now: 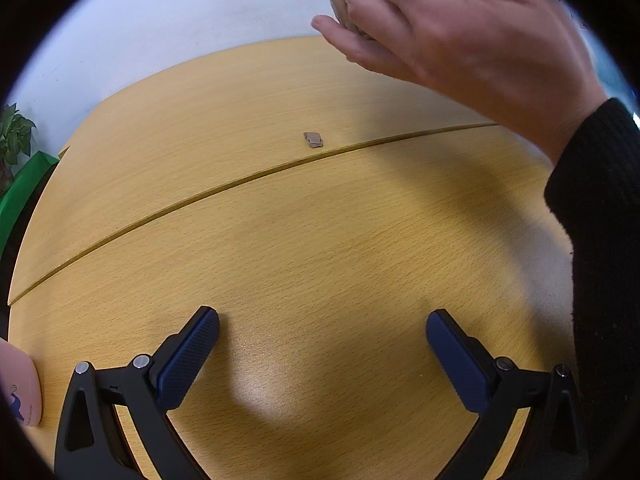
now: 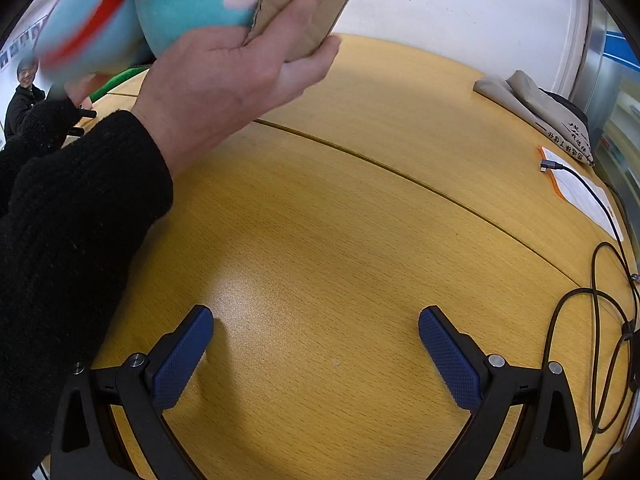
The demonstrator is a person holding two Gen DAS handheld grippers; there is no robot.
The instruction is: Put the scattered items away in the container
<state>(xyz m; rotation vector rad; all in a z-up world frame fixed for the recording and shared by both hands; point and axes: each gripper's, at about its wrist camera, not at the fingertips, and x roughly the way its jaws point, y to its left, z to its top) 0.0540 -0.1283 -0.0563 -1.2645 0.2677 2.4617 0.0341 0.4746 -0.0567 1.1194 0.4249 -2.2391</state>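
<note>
Holding both tongs splayed and empty above the yellow wood-grain tabletop [image 2: 320, 220].
Left tongs [image 1: 322, 332] and right tongs [image 2: 316, 330] grasp nothing. A bare hand [image 2: 224, 76] lifts the brown cardboard container [image 2: 308, 4], with a blurred turquoise plush toy [image 2: 188, 12] beside it, above the tabletop's seam [image 1: 240, 184]. A small brown cardboard scrap [image 1: 313, 139] lies just beyond that seam; tidying seemingly unstarted.

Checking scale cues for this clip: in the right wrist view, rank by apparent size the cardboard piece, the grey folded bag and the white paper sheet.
1. cardboard piece, though nearness inflates it
2. grey folded bag
3. white paper sheet, not much smaller than the bag
</note>
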